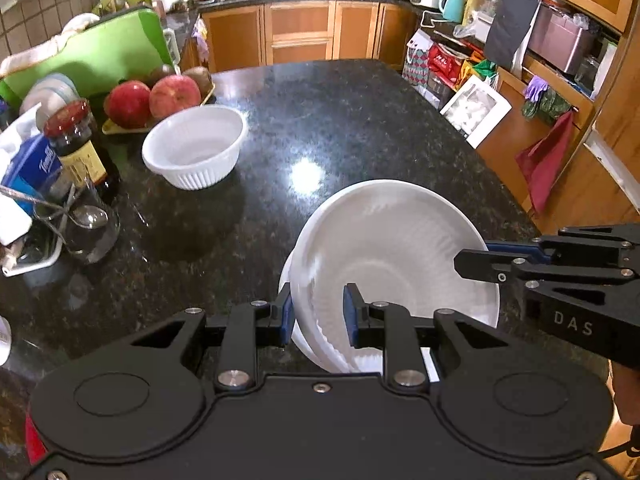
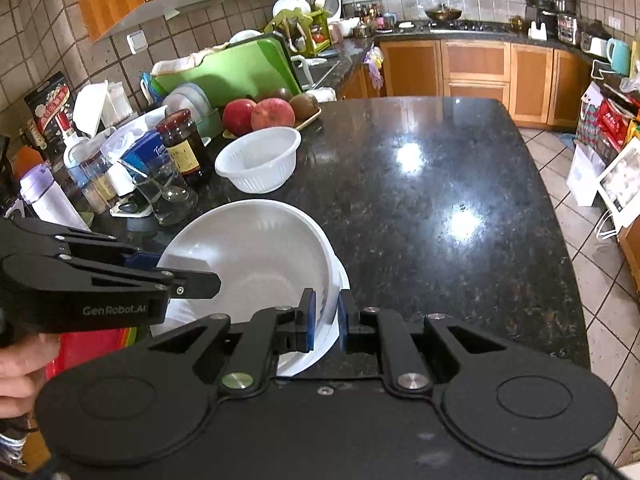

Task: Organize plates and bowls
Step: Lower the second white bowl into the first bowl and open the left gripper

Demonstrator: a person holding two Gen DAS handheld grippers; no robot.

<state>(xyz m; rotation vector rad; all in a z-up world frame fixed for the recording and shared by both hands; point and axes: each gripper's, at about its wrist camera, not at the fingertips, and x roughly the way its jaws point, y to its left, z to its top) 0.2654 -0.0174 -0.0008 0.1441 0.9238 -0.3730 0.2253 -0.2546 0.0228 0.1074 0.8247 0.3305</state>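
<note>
A large white ribbed bowl (image 1: 396,248) is tilted over a white plate (image 1: 285,280) at the near edge of the black granite counter. My left gripper (image 1: 318,312) is shut on the bowl's near left rim. My right gripper (image 2: 326,320) is shut on its right rim, and it shows in the left wrist view (image 1: 486,260). The bowl (image 2: 256,256) and the plate's edge (image 2: 344,276) also show in the right wrist view, with the left gripper (image 2: 176,268) at the bowl's left. A smaller white ribbed bowl (image 1: 196,146) (image 2: 260,160) stands upright farther back on the left.
At the counter's left stand apples on a tray (image 1: 154,98), a dark sauce jar (image 1: 78,140), a glass jar with a spoon (image 1: 80,220), a green cutting board (image 1: 88,52) and stacked dishes. Cabinets and bags line the right side. The counter's middle (image 1: 360,120) is bare granite.
</note>
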